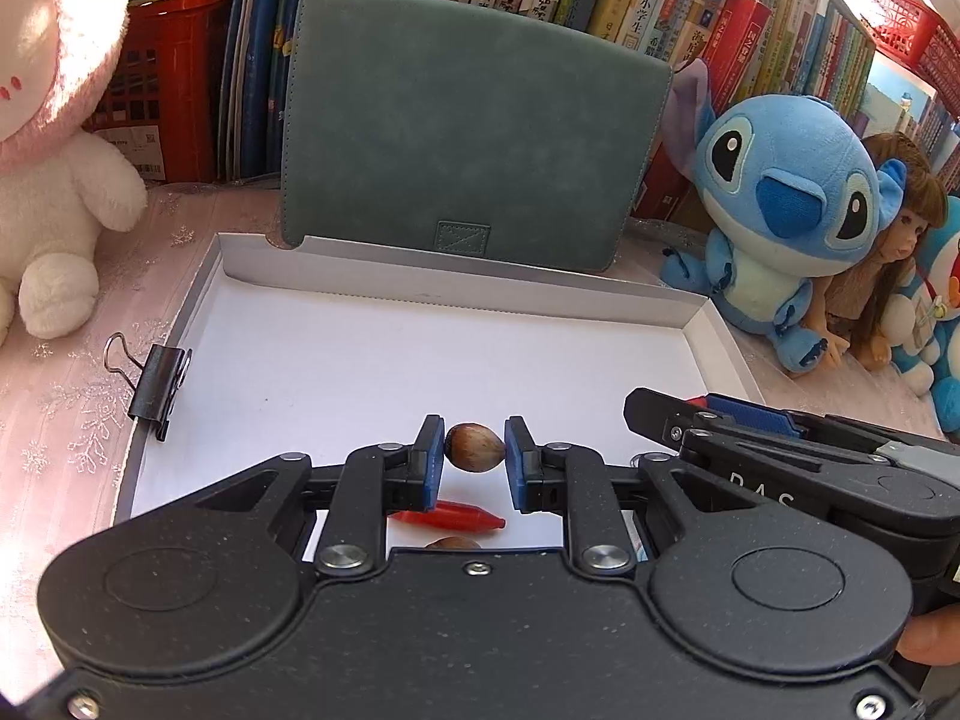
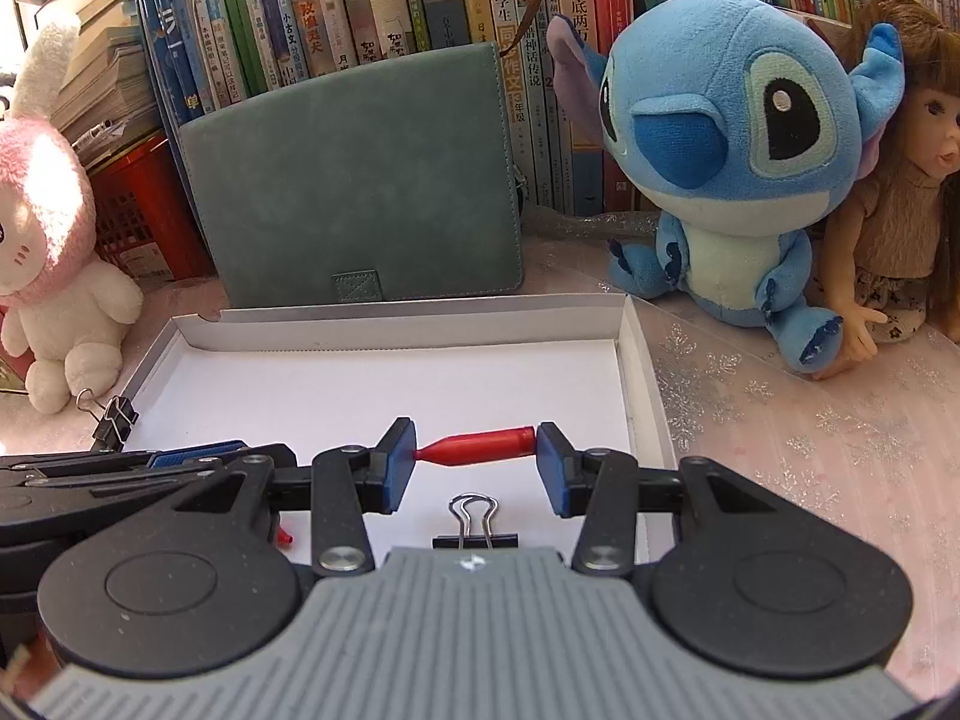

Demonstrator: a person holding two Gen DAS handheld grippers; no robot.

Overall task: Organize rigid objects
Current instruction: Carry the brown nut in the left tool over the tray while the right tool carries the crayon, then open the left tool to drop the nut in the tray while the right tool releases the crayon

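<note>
Gripping a small brown nut [image 1: 474, 447] in my left gripper [image 1: 474, 456], I have its blue pads clamped on the nut's two ends, so its long axis runs left to right between them, above the white floor of the shallow cardboard tray [image 1: 714, 324]. My right gripper [image 2: 476, 459] is clamped on a red bullet-shaped piece [image 2: 480, 446], also lying crosswise: its narrow neck and flared tip press the left pad, its blunt wider end meets the right pad. Through the left camera I see a second red piece [image 1: 450, 517] lying on the tray floor beneath the fingers, long axis left to right with its pointed end to the right, and part of another nut [image 1: 453, 543] just nearer. One black binder clip [image 1: 159, 391] bites the tray's left rim; another [image 2: 475, 531] lies inside the tray near my right gripper, wire handles pointing away. Beyond the tray's far wall a green case [image 1: 468, 138] leans against the books [image 1: 630, 0].
</note>
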